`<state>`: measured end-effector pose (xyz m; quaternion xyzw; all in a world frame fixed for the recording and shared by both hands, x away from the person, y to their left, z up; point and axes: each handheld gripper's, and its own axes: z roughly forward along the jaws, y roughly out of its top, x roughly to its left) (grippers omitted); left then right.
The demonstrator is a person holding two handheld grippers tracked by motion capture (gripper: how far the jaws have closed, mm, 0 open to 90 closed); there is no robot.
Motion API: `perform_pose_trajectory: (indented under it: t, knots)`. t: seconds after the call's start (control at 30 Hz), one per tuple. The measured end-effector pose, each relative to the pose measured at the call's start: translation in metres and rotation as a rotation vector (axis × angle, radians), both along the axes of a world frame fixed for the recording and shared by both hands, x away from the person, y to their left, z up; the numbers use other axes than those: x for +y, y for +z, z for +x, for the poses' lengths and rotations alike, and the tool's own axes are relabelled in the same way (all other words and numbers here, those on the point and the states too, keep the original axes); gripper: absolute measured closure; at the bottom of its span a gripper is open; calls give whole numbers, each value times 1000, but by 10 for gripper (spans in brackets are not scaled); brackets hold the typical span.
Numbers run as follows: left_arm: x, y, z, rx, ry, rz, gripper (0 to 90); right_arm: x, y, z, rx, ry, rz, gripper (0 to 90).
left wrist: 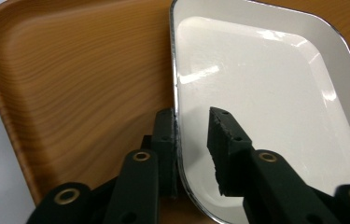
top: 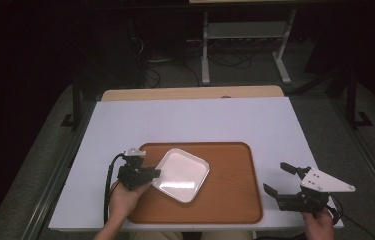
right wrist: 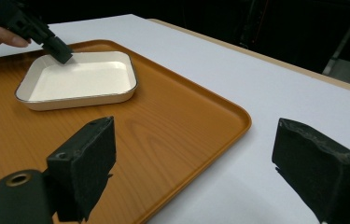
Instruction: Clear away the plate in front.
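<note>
A white square plate (top: 181, 175) with a thin dark rim lies tilted on the left half of a wooden-look orange tray (top: 230, 200). My left gripper (top: 155, 173) straddles the plate's near-left rim. In the left gripper view the plate (left wrist: 266, 93) rim runs between the jaws of the gripper (left wrist: 192, 116): one jaw is outside over the tray (left wrist: 79, 70), the other inside with a gap to the rim. My right gripper (top: 275, 176) stands open over the white table to the right of the tray, with nothing in it (right wrist: 193, 140).
The tray (right wrist: 177, 121) sits at the front of a white tabletop (top: 190, 120), whose far edge meets a wooden strip (top: 190, 93). Beyond are dark floor, cables and a grey stand (top: 245, 30). The right gripper view shows the plate (right wrist: 79, 77) and the left gripper (right wrist: 60, 53) at top left.
</note>
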<state>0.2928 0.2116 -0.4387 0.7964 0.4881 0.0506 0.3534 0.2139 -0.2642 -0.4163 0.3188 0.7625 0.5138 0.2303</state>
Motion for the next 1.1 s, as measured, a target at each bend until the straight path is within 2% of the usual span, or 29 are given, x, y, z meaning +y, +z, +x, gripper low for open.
perform_pose_trajectory:
  t: [0.13,0.3,0.63,0.87,1.1]
  knots:
    - [1,0,-5,15,-15,-13,648,-1,0,0,-2,-3,7,125]
    - [4,0,-8,48,-58,-20,585,-2,0,0,-2,-4,10,125]
    - [8,3,-17,103,-104,-78,560,-1,2,-1,-14,4,8,125]
    - [6,3,-21,130,-127,-101,538,-1,3,-2,-16,8,7,125]
    - [-1,3,-24,136,-154,-98,504,-1,3,-2,-18,11,7,125]
